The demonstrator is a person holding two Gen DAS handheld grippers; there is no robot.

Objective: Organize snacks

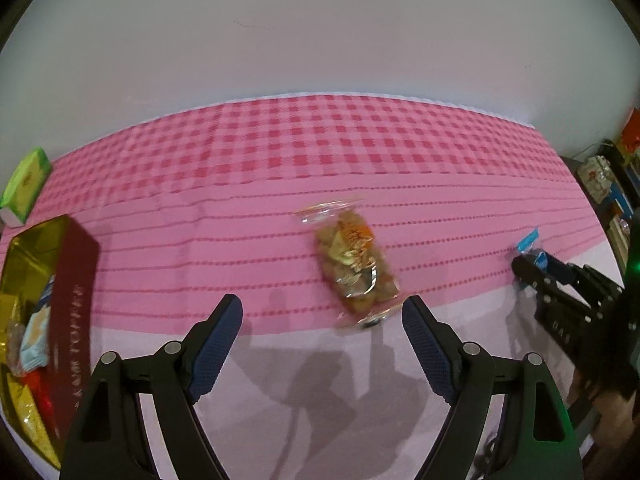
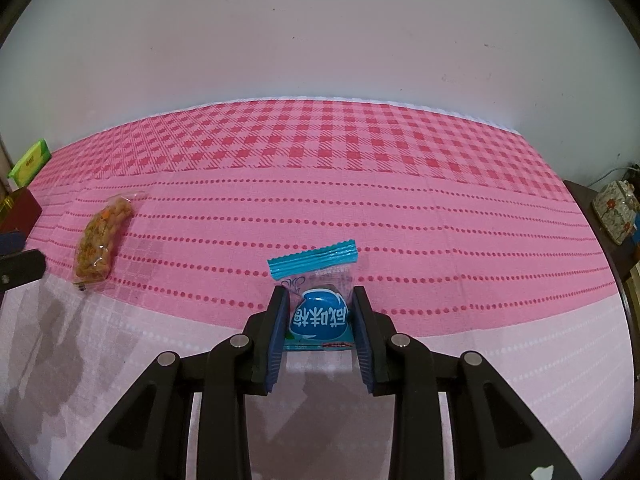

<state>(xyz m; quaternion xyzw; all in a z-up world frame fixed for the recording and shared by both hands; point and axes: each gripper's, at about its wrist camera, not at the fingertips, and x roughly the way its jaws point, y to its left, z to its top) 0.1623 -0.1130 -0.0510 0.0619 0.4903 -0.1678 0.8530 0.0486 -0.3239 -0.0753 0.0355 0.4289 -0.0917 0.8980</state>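
Note:
A clear bag of brownish-orange snacks (image 1: 354, 266) lies on the pink cloth, just beyond my left gripper (image 1: 322, 320), which stands open with nothing between its fingers. The same bag (image 2: 100, 240) shows at the left in the right wrist view. My right gripper (image 2: 320, 312) is shut on a small blue snack packet (image 2: 318, 304), both pads pressing its sides. That gripper (image 1: 532, 270) with the packet's blue edge appears at the right of the left wrist view. A dark red box with a gold lining (image 1: 76, 280) at the left holds several wrapped snacks.
A green box (image 1: 26, 184) lies at the table's far left. The pink checked tablecloth (image 2: 340, 184) runs back to a white wall. A patterned box (image 2: 614, 212) and other clutter stand on furniture past the table's right edge.

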